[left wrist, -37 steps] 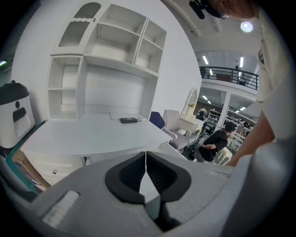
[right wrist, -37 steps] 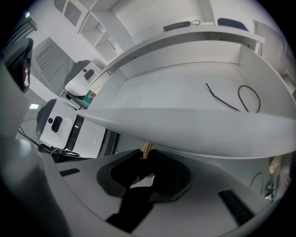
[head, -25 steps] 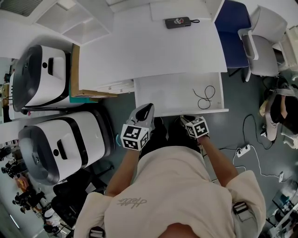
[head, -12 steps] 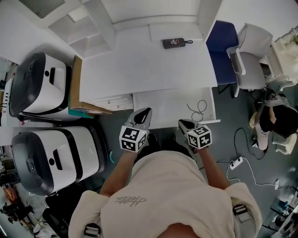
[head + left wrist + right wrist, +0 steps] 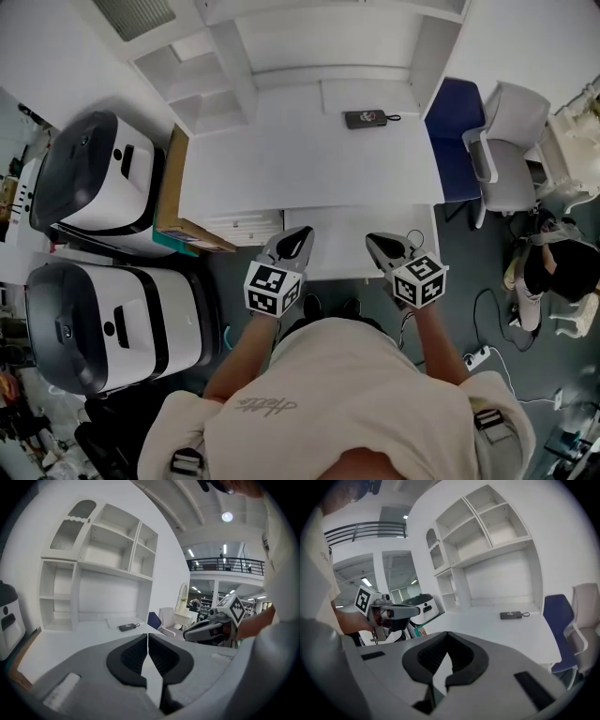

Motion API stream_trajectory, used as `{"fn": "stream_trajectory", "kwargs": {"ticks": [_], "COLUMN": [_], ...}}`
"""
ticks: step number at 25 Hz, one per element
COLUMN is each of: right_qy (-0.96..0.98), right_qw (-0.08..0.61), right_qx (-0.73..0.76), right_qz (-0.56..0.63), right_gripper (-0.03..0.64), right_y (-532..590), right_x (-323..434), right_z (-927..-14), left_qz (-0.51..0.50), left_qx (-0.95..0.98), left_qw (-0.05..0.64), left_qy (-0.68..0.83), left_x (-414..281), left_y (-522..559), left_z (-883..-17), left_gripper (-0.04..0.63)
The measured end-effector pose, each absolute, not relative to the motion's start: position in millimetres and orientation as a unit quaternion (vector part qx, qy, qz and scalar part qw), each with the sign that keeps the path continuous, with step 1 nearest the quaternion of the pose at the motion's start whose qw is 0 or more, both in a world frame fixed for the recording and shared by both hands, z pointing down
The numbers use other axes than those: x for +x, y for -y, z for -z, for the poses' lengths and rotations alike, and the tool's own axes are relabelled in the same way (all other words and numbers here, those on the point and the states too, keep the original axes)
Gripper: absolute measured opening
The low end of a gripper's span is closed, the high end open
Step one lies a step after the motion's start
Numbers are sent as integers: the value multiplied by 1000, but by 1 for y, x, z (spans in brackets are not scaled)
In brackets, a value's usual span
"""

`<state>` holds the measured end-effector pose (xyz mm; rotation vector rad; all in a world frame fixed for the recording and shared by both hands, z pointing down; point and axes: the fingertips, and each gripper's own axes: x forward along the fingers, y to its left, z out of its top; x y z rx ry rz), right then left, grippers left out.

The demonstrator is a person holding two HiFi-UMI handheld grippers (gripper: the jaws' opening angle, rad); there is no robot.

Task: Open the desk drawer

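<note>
The desk drawer stands partly pulled out from under the white desk. Its long side runs left to right and its near edge lies just in front of the person. Both tools hang over that near edge — the left gripper above the left part, the right gripper above the right part. Each has its jaws pressed together with nothing between them. Any further pull, I judge, must go toward the person — both grippers seem equally near to the edge.
</note>
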<state>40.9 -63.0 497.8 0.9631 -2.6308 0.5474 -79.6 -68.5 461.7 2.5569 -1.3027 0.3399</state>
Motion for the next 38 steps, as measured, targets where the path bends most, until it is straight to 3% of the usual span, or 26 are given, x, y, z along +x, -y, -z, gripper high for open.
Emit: {"fn": "stream_trajectory", "kwargs": {"ticks": [4, 9, 15, 26, 38], "right_qy": [926, 932, 929, 909, 911], "right_qw": [148, 123, 97, 12, -25], "right_qx": [322, 332, 355, 413, 410], "right_qz": [-127, -77, -30, 56, 25], "right_gripper": [3, 3, 3, 3, 3], "right_y": [62, 66, 82, 111, 108], "right_x": [22, 12, 21, 37, 41], "right_z": [-462, -410, -355, -263, -266], "left_qz": [-94, -107, -77, 14, 12], "left_qx": [882, 883, 896, 902, 876], "left_qw": [108, 17, -14, -21, -48], "left_qy": [449, 457, 437, 430, 479], "left_x": [-84, -85, -75, -82, -107], "left_y": [84, 91, 94, 121, 128], "left_z": [-431, -373, -328, -263, -251], "left_gripper": [18, 18, 18, 18, 18]}}
